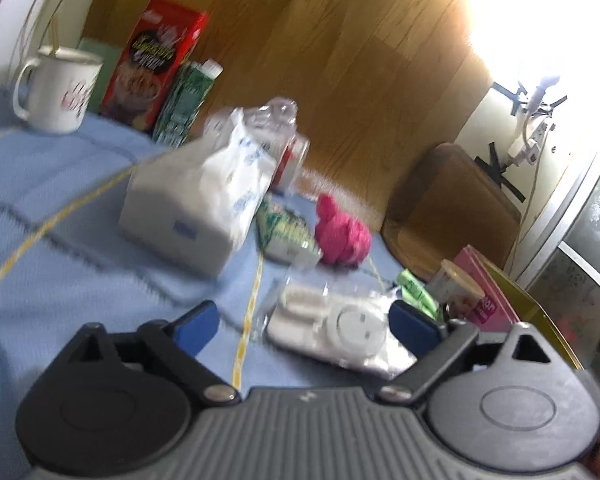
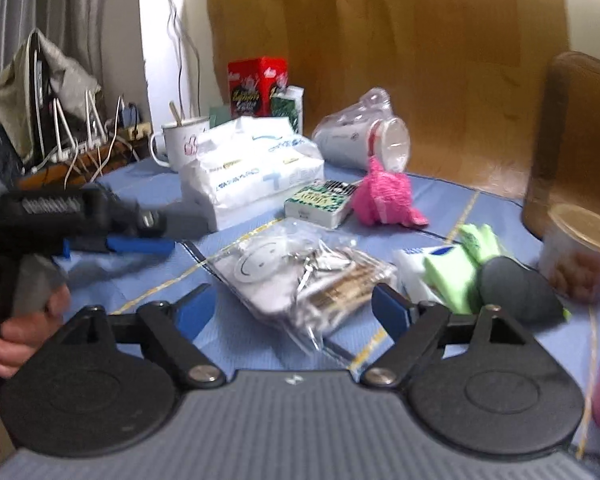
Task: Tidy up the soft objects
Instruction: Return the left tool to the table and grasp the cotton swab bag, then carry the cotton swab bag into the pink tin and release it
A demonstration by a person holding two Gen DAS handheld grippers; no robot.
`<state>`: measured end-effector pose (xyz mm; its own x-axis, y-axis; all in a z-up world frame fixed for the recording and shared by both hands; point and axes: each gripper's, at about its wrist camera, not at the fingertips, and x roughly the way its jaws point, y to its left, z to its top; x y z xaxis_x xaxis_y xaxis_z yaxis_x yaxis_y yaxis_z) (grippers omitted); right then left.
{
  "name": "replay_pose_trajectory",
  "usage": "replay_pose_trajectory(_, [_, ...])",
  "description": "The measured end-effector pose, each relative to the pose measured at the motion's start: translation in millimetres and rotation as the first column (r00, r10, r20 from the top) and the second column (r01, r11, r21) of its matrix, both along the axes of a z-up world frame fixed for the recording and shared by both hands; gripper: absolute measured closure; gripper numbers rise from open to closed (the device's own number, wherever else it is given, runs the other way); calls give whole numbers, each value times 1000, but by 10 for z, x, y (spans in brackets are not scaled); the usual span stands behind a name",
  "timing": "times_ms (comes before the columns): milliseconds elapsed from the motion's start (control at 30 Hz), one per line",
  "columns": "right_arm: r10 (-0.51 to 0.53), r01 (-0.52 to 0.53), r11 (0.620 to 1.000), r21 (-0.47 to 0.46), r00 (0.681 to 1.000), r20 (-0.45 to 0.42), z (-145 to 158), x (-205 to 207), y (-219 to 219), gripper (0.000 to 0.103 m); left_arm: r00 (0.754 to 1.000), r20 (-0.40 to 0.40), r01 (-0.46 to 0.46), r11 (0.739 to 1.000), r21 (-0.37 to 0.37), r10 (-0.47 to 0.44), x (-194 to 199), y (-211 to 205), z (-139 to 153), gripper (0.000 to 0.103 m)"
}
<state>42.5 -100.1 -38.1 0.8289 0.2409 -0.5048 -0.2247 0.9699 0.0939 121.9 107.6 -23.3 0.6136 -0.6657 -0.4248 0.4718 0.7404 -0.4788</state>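
Right hand-held gripper (image 2: pixel 288 312) stands wide and empty over a clear packet (image 2: pixel 300 280) on the table (image 2: pixel 440 196); left hand-held gripper (image 1: pixel 304 320) wide too, pink cloth (image 1: pixel 340 236) beyond

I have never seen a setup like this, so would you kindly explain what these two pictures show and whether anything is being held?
No robot here: a person holds a two-finger gripper in each hand, each carrying a camera looking along its blue fingers.

One picture is from the left gripper, the other from the right gripper, which also sees the left one and the person's hand.

On the blue tablecloth lie a clear plastic bag with a white smiley disc, a white tissue pack and a pink fluffy toy.

Both grippers are open and empty.
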Motion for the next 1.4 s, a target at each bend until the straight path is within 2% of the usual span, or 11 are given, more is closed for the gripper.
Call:
replay_pose_trajectory(133, [22, -23, 999, -41, 1000, -22, -61, 136, 111, 16, 999, -12, 45, 999, 6, -45, 157, -85, 2, 6])
replay_pose_trajectory(233, [23, -25, 996, -90, 1000, -21, -95, 138, 178, 39, 993, -91, 72, 997, -2, -72, 253, -150, -122, 13])
replay_pose_trajectory(267, [21, -22, 993, -115, 1000, -13, -99, 115, 199, 55, 995, -70, 68, 998, 2, -68, 219, -161, -126, 18])
replay_pose_trajectory(333, [13, -13, 989, -144, 1000, -2, -93, 74, 204, 65, 991, -68, 113, 993, 24, -111, 178, -214, -134, 47])
replay_pose_trajectory(533, [4, 3, 987, -164, 999, 42, -11, -207, 196, 75, 972, -55, 228, 974, 6, -228, -76, -326, -61, 61])
replay_pose_trajectory(700, [32, -24, 983, -182, 999, 41, -4, -507, 208, 75, 948, -62, 314, 949, 17, -313, -371, -440, -28, 60])
replay_pose_trajectory(833, [-5, 12, 981, -194, 999, 38, -13, -663, 95, 70, 956, -67, 287, 957, 29, -285, -471, -366, 13, 51])
replay_pose_trajectory(933, [-45, 52, 990, -133, 998, 50, 38, -681, -54, 64, 972, -75, 226, 974, 16, -225, -433, -271, 69, 44])
replay_pose_trajectory(1067, [-61, 62, 998, -23, 997, 52, 79, -588, -179, 39, 972, -127, 202, 979, 1, -200, -333, -276, 65, 44])
replay_pose_trajectory(1267, [-87, 94, 986, 140, 995, -55, -21, -372, -383, 36, 966, -159, 215, 976, 44, -206, -309, -480, -26, 36])
replay_pose_trajectory(1400, [-31, 37, 997, 63, 995, -95, -120, -465, -301, 33, 954, -164, 262, 964, 46, -252, -287, -593, -37, 31])
